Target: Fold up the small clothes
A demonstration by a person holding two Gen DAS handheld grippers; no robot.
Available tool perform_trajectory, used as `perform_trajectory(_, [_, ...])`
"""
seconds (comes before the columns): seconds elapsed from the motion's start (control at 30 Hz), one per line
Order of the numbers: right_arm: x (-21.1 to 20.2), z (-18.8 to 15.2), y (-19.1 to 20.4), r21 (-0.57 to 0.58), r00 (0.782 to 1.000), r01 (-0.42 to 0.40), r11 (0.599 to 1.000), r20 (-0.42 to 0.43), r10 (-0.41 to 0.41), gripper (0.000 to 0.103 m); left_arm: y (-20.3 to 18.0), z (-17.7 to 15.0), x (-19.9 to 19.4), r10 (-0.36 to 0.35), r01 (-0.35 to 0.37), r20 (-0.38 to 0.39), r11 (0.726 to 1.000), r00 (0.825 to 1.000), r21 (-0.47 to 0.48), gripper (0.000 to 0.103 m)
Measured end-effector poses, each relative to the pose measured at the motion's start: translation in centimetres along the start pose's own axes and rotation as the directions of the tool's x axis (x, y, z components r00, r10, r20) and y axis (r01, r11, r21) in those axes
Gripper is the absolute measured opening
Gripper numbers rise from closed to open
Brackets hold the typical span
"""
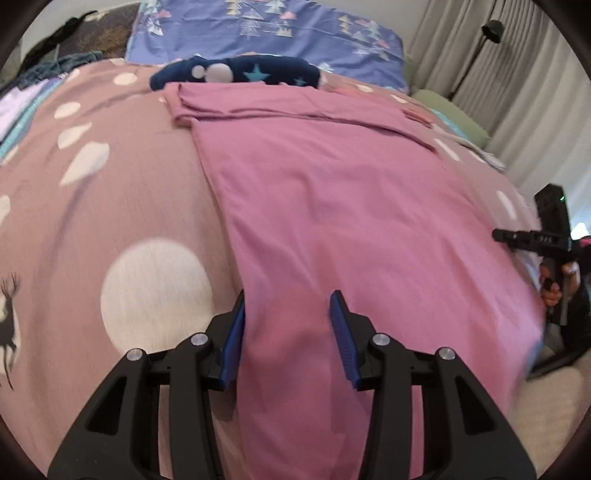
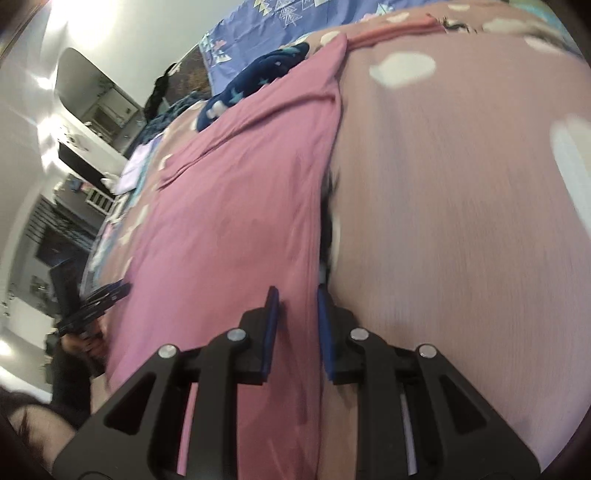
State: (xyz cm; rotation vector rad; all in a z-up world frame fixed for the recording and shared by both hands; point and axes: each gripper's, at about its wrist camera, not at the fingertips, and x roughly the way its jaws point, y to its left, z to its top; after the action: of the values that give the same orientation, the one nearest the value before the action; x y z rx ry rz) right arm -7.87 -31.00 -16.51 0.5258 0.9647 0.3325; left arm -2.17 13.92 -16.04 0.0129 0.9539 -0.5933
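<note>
Spread on the dotted bedcover [image 1: 110,192], the pink garment [image 1: 351,206] has its near hem gripped by the left gripper [image 1: 288,332] and right gripper [image 2: 295,325], whose jaws should carry both corners evenly toward the far edge.

The garment [image 1: 332,192] lies flat on the bedspread [image 1: 122,192] — a fleece bundle [image 1: 236,74] at its far end. Behind that lies a pillow [image 1: 266,33].

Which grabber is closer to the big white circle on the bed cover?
Left. The left gripper is right beside the white circle; the right gripper is across the pink cloth.
</note>
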Motion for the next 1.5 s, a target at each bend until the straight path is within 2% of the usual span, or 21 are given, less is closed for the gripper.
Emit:
perform_trajectory(0.17, [-3.0,-4.5,-0.3,0.022,0.997,-0.071,0.997,-0.027,0.071,0.021,-0.6,-2.5,-1.7,-0.063,0.064,-0.028,0.998,0.998,0.015,0.044])
perform_trajectory(0.27, [-3.9,-5.9,-0.7,0.051,0.992,-0.117,0.992,-0.037,0.119,0.021,-0.8,-3.9,-2.8,-0.111,0.111,-0.037,0.994,0.993,0.004,0.044])
perform_trajectory(0.37, [-4.0,-6.2,-0.8,0.061,0.990,-0.132,0.989,-0.036,0.134,0.023,-0.9,-4.3,-3.0,-0.129,0.129,-0.043,0.992,0.991,0.003,0.044])
perform_trajectory(0.43, [-3.5,-5.6,-0.7,0.073,0.986,-0.158,0.985,-0.044,0.161,0.030,-0.7,-4.0,-2.6,-0.150,0.150,-0.041,0.989,0.988,-0.008,0.044])
perform_trajectory(0.5, [-3.0,-4.9,-0.4,0.059,0.984,-0.169,0.984,-0.054,0.172,0.033,-0.1,-3.6,-2.2,-0.184,0.183,-0.030,0.982,0.982,-0.045,0.044])
perform_trajectory(0.6, [-3.2,-4.9,0.0,0.042,0.986,-0.149,0.988,-0.065,0.152,0.034,0.4,-3.8,-2.4,-0.201,0.198,-0.023,0.977,0.979,-0.085,0.044])
perform_trajectory(0.67, [-3.6,-5.5,0.2,0.036,0.987,-0.146,0.989,-0.068,0.148,0.034,0.1,-4.5,-3.0,-0.190,0.188,-0.027,0.980,0.981,-0.065,0.044])
perform_trajectory(0.83, [-4.1,-6.6,0.0,0.048,0.984,-0.172,0.984,-0.047,0.174,0.033,0.4,-5.4,-3.7,-0.204,0.201,-0.019,0.974,0.979,-0.102,0.043])
perform_trajectory(0.87, [-4.0,-6.5,0.0,0.048,0.985,-0.167,0.985,-0.042,0.169,0.031,0.4,-5.3,-3.7,-0.202,0.200,-0.014,0.974,0.979,-0.110,0.036])
perform_trajectory(0.9, [-3.8,-6.3,0.2,0.046,0.988,-0.151,0.987,-0.036,0.153,0.020,0.6,-5.1,-3.6,-0.204,0.203,0.004,0.970,0.979,-0.134,0.026])
perform_trajectory(0.93, [-3.6,-6.1,0.3,0.051,0.992,-0.121,0.991,-0.026,0.122,0.004,0.8,-4.8,-3.6,-0.213,0.215,0.029,0.962,0.977,-0.170,0.002])
perform_trajectory(0.97, [-3.5,-5.9,0.4,0.064,0.993,-0.115,0.991,-0.018,0.116,0.003,1.1,-4.4,-3.7,-0.222,0.229,0.057,0.953,0.973,-0.201,0.002])
perform_trajectory(1.0, [-3.7,-5.6,0.2,0.106,0.989,-0.148,0.983,0.007,0.148,0.003,1.2,-4.1,-4.7,-0.231,0.254,0.124,0.941,0.965,-0.222,0.002])
perform_trajectory(1.07, [-5.2,-5.2,-0.2,0.142,0.968,-0.247,0.959,0.090,0.236,0.002,0.7,-2.9,-7.0,-0.222,0.269,0.228,0.941,0.948,-0.203,0.002])
perform_trajectory(1.13, [-7.7,-4.1,0.6,0.109,0.942,-0.305,0.946,0.179,0.283,0.002,0.1,-1.9,-9.0,-0.228,0.285,0.289,0.943,0.930,-0.173,0.001])
perform_trajectory(1.27, [-12.4,-3.0,3.5,-0.019,0.898,-0.352,0.936,0.276,0.343,0.002,-2.2,-0.5,-13.3,-0.246,0.296,0.381,0.952,0.891,-0.078,0.001])
perform_trajectory(1.37, [-16.3,-3.5,5.4,-0.101,0.857,-0.377,0.921,0.338,0.388,0.002,-4.2,-0.8,-17.0,-0.265,0.310,0.449,0.950,0.853,-0.028,0.001])
perform_trajectory(1.4, [-18.3,-4.1,5.6,-0.127,0.823,-0.420,0.899,0.363,0.436,0.002,-4.8,-1.3,-18.6,-0.283,0.326,0.474,0.945,0.834,-0.010,0.001])
perform_trajectory(1.43, [-19.4,-4.4,5.5,-0.144,0.807,-0.433,0.890,0.378,0.454,0.002,-5.5,-1.7,-20.0,-0.289,0.325,0.490,0.946,0.822,0.012,0.001])
perform_trajectory(1.47, [-20.8,-4.8,5.6,-0.165,0.795,-0.430,0.888,0.397,0.459,0.002,-6.3,-2.3,-21.6,-0.273,0.295,0.510,0.955,0.816,0.039,0.002])
perform_trajectory(1.5, [-22.3,-5.3,5.7,-0.185,0.796,-0.401,0.897,0.414,0.441,0.002,-6.6,-2.6,-22.5,-0.260,0.276,0.517,0.960,0.815,0.048,0.002])
